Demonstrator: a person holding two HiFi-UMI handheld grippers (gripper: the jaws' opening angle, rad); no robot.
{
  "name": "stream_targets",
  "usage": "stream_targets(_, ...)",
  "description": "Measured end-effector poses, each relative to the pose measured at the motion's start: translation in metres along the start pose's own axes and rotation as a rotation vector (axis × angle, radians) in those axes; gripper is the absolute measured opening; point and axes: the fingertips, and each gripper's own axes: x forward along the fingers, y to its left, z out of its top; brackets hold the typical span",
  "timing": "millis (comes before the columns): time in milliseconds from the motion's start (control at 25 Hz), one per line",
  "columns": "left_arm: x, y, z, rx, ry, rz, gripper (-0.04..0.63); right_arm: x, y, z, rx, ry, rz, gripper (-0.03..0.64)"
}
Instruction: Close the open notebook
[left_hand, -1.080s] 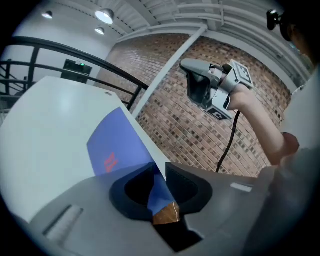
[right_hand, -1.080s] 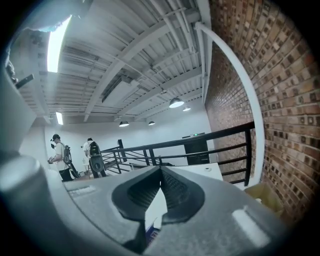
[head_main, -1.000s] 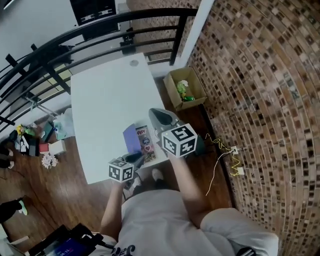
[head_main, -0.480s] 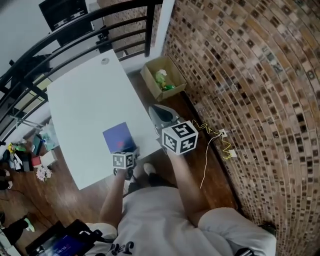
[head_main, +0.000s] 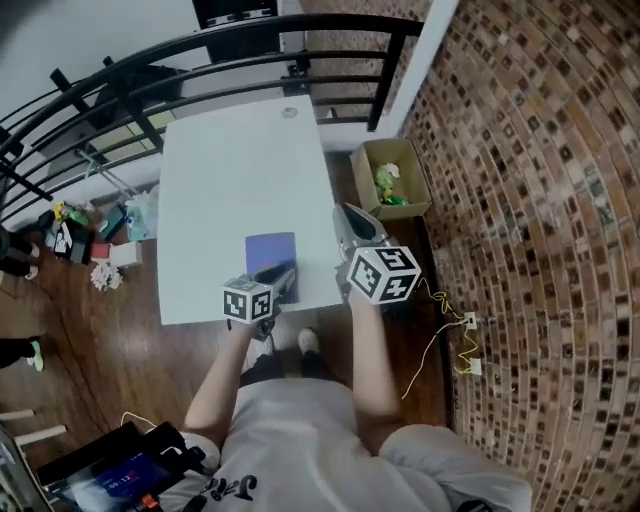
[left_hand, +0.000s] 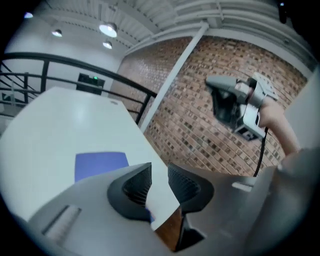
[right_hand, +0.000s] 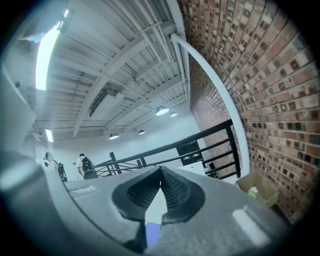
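The notebook (head_main: 271, 250) lies flat on the white table (head_main: 230, 160) with its plain blue cover up; the left gripper view shows it as a blue rectangle (left_hand: 100, 164) beyond the jaws. My left gripper (head_main: 282, 282) hovers at the table's near edge, just short of the notebook. Its jaws (left_hand: 159, 167) are closing, with a narrow gap and only table surface showing between them. My right gripper (head_main: 350, 218) hangs to the right of the notebook, off the table's right edge, pointing nearly level. Its tips (right_hand: 160, 170) meet, holding nothing. A blue sliver of notebook (right_hand: 152, 231) shows below them.
A black railing (head_main: 200, 60) runs round the table's far and left sides. An open cardboard box (head_main: 392, 176) with green items stands by the brick wall (head_main: 540, 200). A cable (head_main: 450, 320) trails on the wooden floor at right. Small clutter (head_main: 90, 235) lies at left.
A second ago the notebook lay open with a printed page showing; now only its blue cover shows. My left gripper has drawn back toward the table's near edge.
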Motion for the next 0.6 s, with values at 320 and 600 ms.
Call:
stream_targets(320, -0.157, -0.004, 0.106, 0.237, -0.369, 0.242, 0.018, 0.006, 0.094, -0.018, -0.067, 0.058, 0.151, -0.014)
stream_targets(600, -0.241, -0.028, 0.081, 0.377, -0.482, 0.314, 0.018, -0.058, 0.161, -0.017, -0.214, -0.006, 0.074, -0.014)
